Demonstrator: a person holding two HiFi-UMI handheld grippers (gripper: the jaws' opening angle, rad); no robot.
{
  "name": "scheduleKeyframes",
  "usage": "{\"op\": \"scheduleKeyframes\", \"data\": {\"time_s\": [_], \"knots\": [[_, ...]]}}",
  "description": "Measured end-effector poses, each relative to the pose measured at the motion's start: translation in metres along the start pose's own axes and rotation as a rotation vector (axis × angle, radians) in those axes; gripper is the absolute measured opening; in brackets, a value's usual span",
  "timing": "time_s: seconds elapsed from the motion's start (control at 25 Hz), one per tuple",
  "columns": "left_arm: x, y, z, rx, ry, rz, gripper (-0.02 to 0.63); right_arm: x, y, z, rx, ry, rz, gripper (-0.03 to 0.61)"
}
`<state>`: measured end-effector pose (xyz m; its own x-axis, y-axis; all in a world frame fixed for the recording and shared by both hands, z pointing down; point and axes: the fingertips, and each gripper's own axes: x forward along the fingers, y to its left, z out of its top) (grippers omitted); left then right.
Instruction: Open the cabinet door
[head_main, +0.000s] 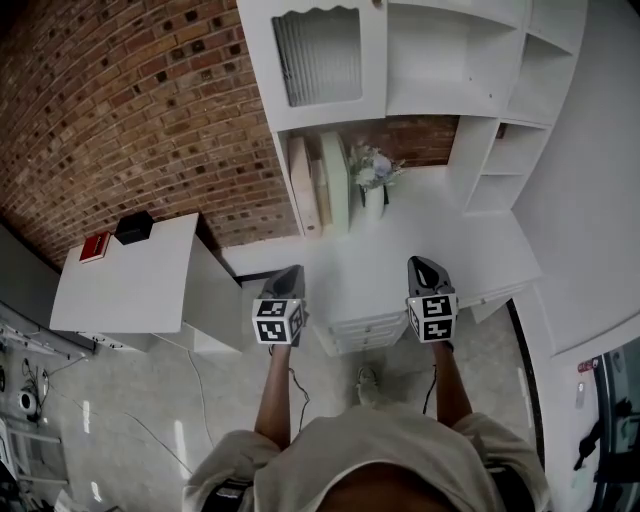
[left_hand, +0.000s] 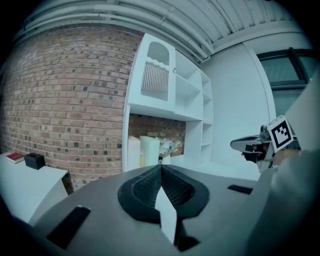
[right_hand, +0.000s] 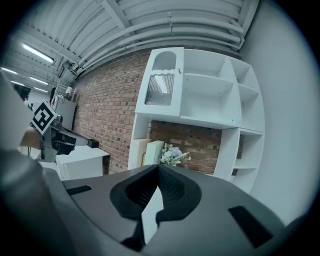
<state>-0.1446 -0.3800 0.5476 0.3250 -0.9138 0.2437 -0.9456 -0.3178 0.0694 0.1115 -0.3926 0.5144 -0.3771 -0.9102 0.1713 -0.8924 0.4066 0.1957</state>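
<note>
Two grippers show in the head view, our left gripper (head_main: 288, 275) and our right gripper (head_main: 427, 266). We hold both over a grey floor (head_main: 130, 420), in front of a white desk (head_main: 440, 240). A brick wall (head_main: 130, 110) stands behind the desk. On the desk sits a white shelf unit (head_main: 470, 150). The cabinet door (head_main: 318, 60) is at its top left, shut and well away from both grippers. Under the door we see flat boards (head_main: 320, 185) standing up, and a vase (head_main: 373, 197) with flowers (head_main: 372, 168) in it. A small table (head_main: 140, 280) on the left has a red book (head_main: 95, 247) and a black box (head_main: 133, 227) on top.

In the left gripper view, the jaws are pressed together and hold nothing. The door is far ahead, high up. This view also shows a window (left_hand: 287, 70) on the right and a ribbed ceiling (left_hand: 175, 20), which the head view does not.

In the right gripper view, the jaws are also closed and hold nothing. Only here do we see long ceiling lights (right_hand: 37, 52) on the left.
</note>
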Motion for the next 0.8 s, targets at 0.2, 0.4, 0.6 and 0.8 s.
{"op": "scheduleKeyframes", "data": {"time_s": [0.2, 0.4, 0.6, 0.8], "knots": [[0.052, 0.014, 0.027, 0.001, -0.007, 0.020, 0.026, 0.055, -0.031, 0.015, 0.000, -0.018, 0.017, 0.014], [0.098, 0.029, 0.047, 0.010, -0.018, 0.044, 0.026, 0.106, -0.055, 0.024, 0.001, -0.031, 0.047, 0.014], [0.134, 0.041, 0.068, 0.011, -0.028, 0.066, 0.026, 0.148, -0.072, 0.031, -0.013, -0.027, 0.068, 0.014], [0.156, 0.049, 0.072, 0.010, -0.022, 0.084, 0.026, 0.177, -0.081, 0.032, -0.017, -0.035, 0.083, 0.014]]}}
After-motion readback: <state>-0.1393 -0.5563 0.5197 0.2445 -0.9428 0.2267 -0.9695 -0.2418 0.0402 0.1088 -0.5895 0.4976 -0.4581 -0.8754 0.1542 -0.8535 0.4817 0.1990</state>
